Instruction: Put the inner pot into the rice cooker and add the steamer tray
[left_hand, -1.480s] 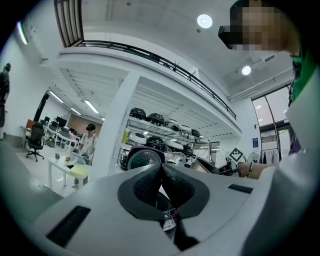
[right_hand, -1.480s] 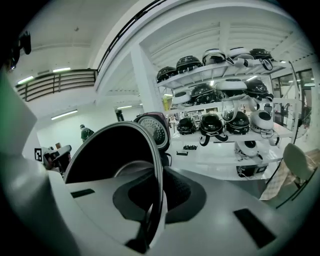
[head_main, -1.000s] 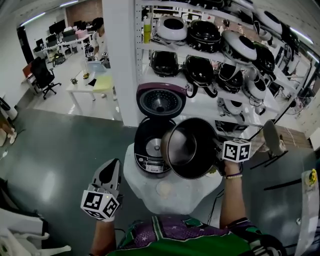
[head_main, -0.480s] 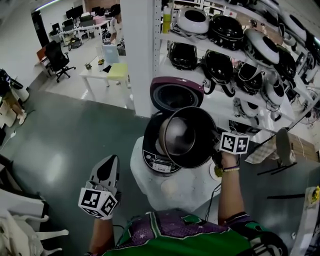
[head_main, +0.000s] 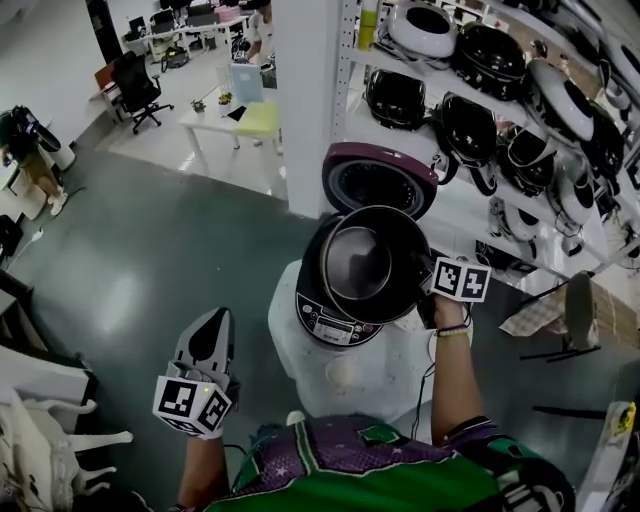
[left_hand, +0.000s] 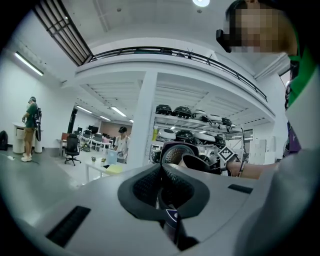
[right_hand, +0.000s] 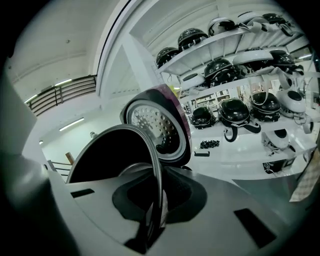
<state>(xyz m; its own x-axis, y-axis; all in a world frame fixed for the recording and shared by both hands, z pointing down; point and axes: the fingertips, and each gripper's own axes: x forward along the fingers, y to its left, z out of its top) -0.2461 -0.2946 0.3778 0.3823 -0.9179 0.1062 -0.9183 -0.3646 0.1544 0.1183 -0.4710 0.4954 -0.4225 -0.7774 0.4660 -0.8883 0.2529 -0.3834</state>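
One rice cooker (head_main: 335, 318) stands on a round white-covered bench (head_main: 395, 372), its single purple-edged lid (head_main: 380, 182) thrown open and upright behind it. One inner pot (head_main: 372, 262) hangs over the cooker's open body. It is tilted, so that its dark inside faces up toward the head camera, and it is not seated in the cooker. Whether its lower edge touches the cooker's rim I cannot tell.

Two grippers are in view, each with one marker cube. The right gripper (right_hand: 156, 202) is clenched on the pot's thin rim. In the right gripper view the rim runs edge-on straight between the two jaws, with the perforated inside of the lid just beyond it. In the head view this gripper's cube (head_main: 461, 280) sits at the pot's right edge.

The left gripper (head_main: 208, 338) is held out to the left of the bench, over the grey floor (head_main: 150, 260) and well apart from cooker and pot. Its two jaws are pressed together with nothing between them.

One pale round shape (head_main: 340, 373) lies on the bench in front of the cooker — too faint to name.

Behind the bench, white shelves (head_main: 455, 215) carry many more rice cookers, too crowded to count surely. Farther off stand one white table (head_main: 235, 122) and one black office chair (head_main: 135, 85). Two people show in the left gripper view — one at the far left (left_hand: 30, 125), one by the table (left_hand: 121, 142).
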